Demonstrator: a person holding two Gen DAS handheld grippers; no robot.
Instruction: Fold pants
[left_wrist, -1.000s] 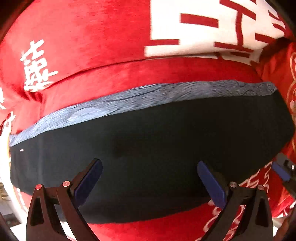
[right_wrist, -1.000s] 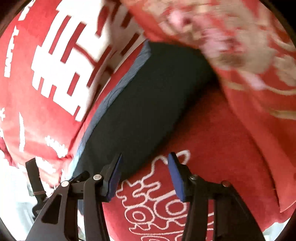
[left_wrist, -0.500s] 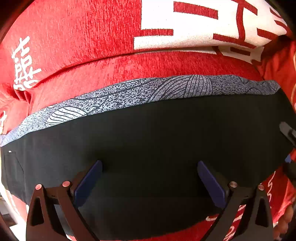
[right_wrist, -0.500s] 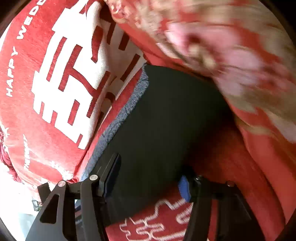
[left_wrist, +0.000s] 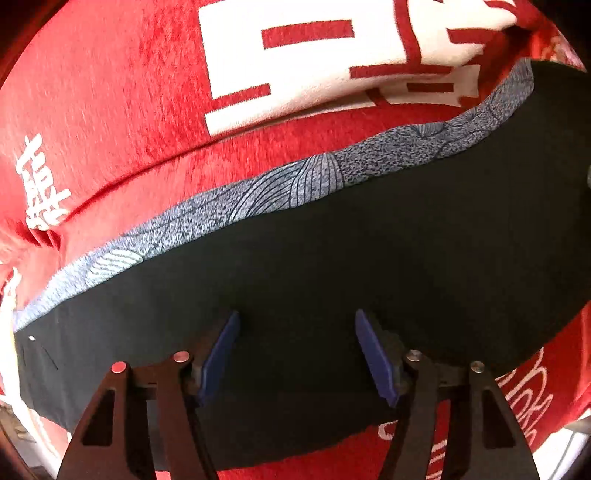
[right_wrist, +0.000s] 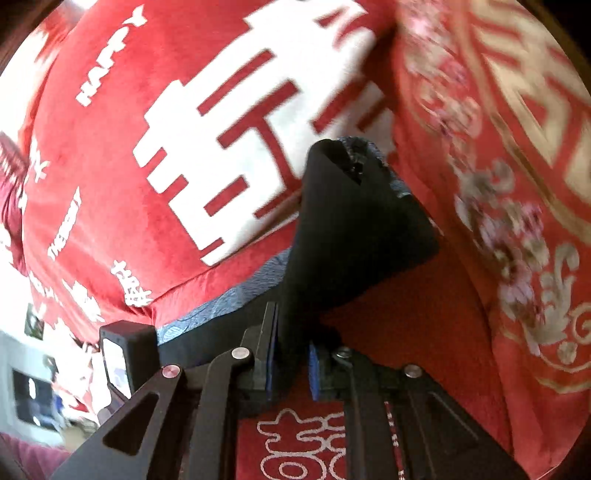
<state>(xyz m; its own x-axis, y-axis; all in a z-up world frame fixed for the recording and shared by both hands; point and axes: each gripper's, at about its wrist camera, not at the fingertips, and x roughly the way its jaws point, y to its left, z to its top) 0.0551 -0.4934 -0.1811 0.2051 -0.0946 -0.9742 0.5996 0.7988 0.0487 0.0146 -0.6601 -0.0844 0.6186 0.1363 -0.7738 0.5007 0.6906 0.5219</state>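
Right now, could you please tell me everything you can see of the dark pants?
The pants are black, matte, smooth cloth with a grey-blue band printed with fine line patterns along one edge. They lie spread across red bedding. The right claw is shut on one end, lifting it into a peaked fold. The left claw is open over the black cloth.

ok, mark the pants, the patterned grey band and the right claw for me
pants (left_wrist: 369, 266), left wrist view, flat black middle.
patterned grey band (left_wrist: 295, 184), left wrist view, lined patch along the pants' far edge.
right claw (right_wrist: 291, 363), right wrist view, between the fingertips, on pinched black cloth.
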